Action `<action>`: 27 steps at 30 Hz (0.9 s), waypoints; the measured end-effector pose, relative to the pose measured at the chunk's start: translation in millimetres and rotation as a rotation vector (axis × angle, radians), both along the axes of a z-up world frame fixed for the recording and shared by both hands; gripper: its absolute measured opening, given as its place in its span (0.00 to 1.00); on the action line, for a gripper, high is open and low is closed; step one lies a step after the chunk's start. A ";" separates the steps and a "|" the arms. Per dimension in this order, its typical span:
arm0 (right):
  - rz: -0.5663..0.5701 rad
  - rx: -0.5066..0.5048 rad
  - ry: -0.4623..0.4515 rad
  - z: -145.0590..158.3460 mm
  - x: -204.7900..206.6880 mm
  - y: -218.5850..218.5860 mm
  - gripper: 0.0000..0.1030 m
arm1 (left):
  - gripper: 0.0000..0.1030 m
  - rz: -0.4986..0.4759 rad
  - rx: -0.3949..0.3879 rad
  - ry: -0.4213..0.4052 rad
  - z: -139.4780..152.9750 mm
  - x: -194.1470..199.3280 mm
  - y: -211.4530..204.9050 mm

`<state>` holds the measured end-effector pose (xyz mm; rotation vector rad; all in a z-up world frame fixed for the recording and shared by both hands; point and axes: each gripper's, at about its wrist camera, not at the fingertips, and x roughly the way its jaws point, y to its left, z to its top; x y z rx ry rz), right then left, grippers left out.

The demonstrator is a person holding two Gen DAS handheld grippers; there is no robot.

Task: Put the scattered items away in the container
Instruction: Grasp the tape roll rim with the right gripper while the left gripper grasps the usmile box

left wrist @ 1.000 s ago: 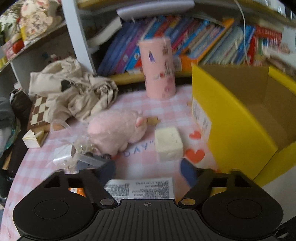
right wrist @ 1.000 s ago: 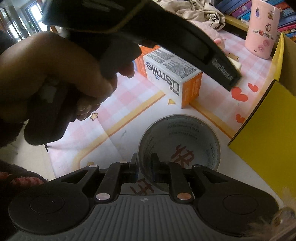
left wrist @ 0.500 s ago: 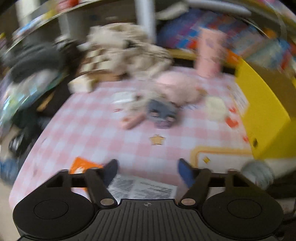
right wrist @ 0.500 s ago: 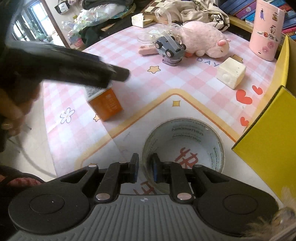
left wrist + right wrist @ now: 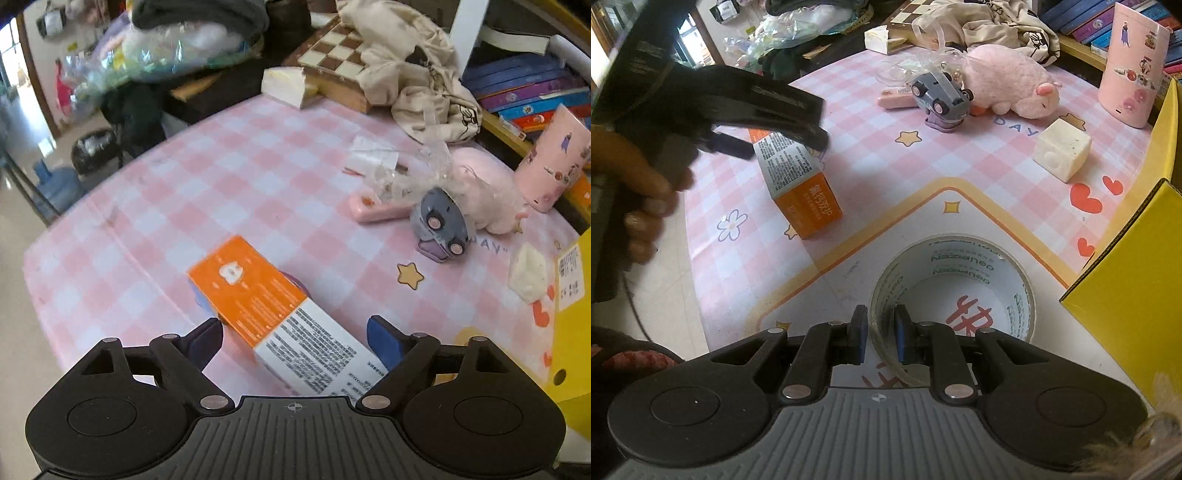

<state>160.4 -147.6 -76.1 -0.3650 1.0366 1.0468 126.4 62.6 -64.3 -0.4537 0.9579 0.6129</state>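
Observation:
My left gripper (image 5: pixel 295 334) is open, its fingers either side of an orange and white box (image 5: pixel 273 314) that lies on the pink checked cloth; the box also shows in the right wrist view (image 5: pixel 798 184), under the left gripper (image 5: pixel 816 142). My right gripper (image 5: pixel 879 334) is shut on the wall of a roll of clear tape (image 5: pixel 956 291), one finger inside the ring and one outside. The yellow cardboard box (image 5: pixel 1130 280) stands at the right. A grey toy car (image 5: pixel 441 229), a pink plush pig (image 5: pixel 1008 79), a white cube (image 5: pixel 1062 149) and a pink stick (image 5: pixel 376 212) lie scattered on the cloth.
A tall pink cup (image 5: pixel 1130 62) stands at the back right by the book shelf. A beige cloth bag (image 5: pixel 417 66), a chessboard box (image 5: pixel 340 70) and crumpled clear plastic (image 5: pixel 402 173) lie at the back. The table's left edge drops to the floor (image 5: pixel 22 229).
My left gripper swung left and back with the orange box and now stands open around it on the cloth. My right gripper stays shut on the tape roll.

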 end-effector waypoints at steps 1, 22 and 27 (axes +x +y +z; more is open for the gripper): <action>-0.001 0.001 -0.002 0.2 0.1 -0.5 0.15 | 0.74 -0.018 0.005 -0.012 0.9 0.2 -2.2; -0.019 -0.008 -0.044 0.1 -1.3 6.3 0.10 | 0.44 -0.460 0.073 0.009 -5.3 6.3 -45.3; -0.071 0.034 -0.095 10.9 -4.6 -0.2 0.07 | 0.37 -0.412 -0.008 -0.041 -3.7 -3.5 -34.0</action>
